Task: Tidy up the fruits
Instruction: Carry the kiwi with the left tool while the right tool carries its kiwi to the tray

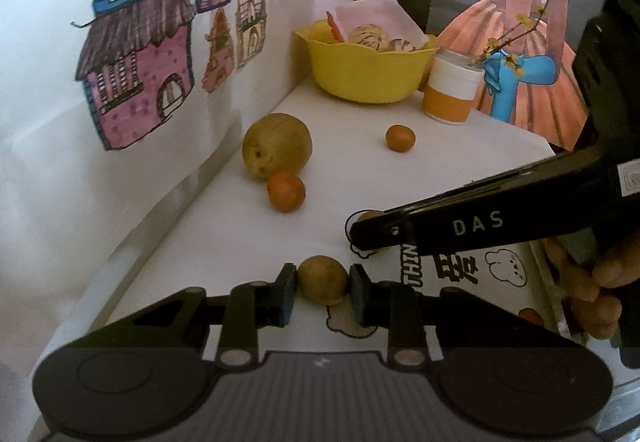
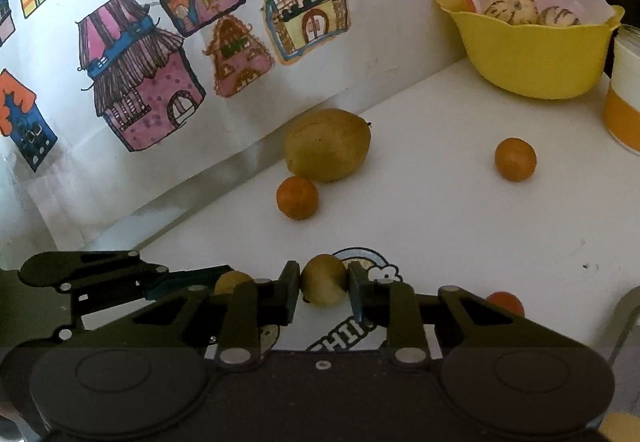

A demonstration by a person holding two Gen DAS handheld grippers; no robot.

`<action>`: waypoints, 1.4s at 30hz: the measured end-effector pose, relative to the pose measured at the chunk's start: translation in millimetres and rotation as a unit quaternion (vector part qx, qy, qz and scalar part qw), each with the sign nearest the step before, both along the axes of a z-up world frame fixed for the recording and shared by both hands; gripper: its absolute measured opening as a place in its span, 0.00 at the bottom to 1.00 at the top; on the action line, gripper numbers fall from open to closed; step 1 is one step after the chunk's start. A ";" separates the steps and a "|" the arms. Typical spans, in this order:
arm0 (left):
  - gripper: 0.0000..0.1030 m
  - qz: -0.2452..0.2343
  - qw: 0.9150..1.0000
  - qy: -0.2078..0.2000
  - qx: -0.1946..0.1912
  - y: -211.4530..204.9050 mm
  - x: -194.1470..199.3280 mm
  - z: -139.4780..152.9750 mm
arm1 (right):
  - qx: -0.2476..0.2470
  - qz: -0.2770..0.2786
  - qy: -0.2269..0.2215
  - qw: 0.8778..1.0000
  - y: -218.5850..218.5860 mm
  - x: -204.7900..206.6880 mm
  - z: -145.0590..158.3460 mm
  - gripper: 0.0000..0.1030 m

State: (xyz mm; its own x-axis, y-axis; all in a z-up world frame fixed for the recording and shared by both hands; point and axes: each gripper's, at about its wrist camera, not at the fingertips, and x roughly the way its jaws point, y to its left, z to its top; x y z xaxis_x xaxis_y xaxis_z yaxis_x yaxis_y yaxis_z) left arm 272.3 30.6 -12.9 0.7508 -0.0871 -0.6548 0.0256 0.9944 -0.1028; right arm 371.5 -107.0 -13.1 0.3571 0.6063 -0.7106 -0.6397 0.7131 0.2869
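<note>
Fruit first, biggest to smallest. I judge the large yellow-green fruit (image 2: 327, 145), lying by the decorated wall, to be the heaviest piece here: firm-skinned, smooth, likely to roll. Its long axis lies roughly level across the right wrist view, the pointed tip with a small stem facing right toward the yellow bowl (image 2: 532, 53). I would take it across the short middle, not end to end, though it looks wide for these fingers.

Next come the two small yellow-green fruits. My left gripper (image 1: 323, 284) has its fingers narrowed onto one small yellow-green fruit (image 1: 323, 280), pads touching both flanks at its widest part. My right gripper (image 2: 324, 284) is likewise closed on the other small fruit (image 2: 324, 280), low over the printed mat (image 2: 384, 274). Both look light, stiff and nearly round, so I read no clear axis in them; a gentle squeeze should do, since the skin could bruise.

Smallest are the orange fruits: one orange fruit (image 2: 297, 198) touching or just beside the large one, a second orange fruit (image 2: 515, 158) well apart, nearer the bowl. Round, light, prone to rolling.
</note>
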 end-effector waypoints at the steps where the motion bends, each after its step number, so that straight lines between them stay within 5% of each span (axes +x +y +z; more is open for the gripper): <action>1: 0.30 0.001 1.000 0.000 0.000 -0.4 -2.0 1.2 | 0.005 -0.005 0.000 1.000 -2.8 -2.5 2.3 0.27; 22: 0.30 -0.088 0.994 -0.045 -0.045 -92.3 -76.6 41.4 | 0.059 -0.140 -0.085 0.985 -166.3 -158.0 70.9 0.27; 30: 0.30 -0.122 0.990 -0.025 -0.072 -140.5 -81.9 30.2 | 0.010 -0.186 -0.121 0.975 -215.2 -183.0 56.6 0.27; 42: 0.30 -0.120 0.991 0.003 -0.054 -164.6 -78.9 3.5 | 0.012 -0.211 -0.089 0.973 -239.9 -173.0 10.6 0.27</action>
State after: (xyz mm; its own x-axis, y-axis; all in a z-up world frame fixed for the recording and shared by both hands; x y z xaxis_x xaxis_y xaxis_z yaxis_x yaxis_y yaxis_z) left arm 193.4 -133.9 -9.4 0.6960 -0.3335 -0.6359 0.2598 0.9426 -0.2099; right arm 198.5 -346.9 -2.6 0.6943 0.3947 -0.6018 -0.3330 0.9175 0.2175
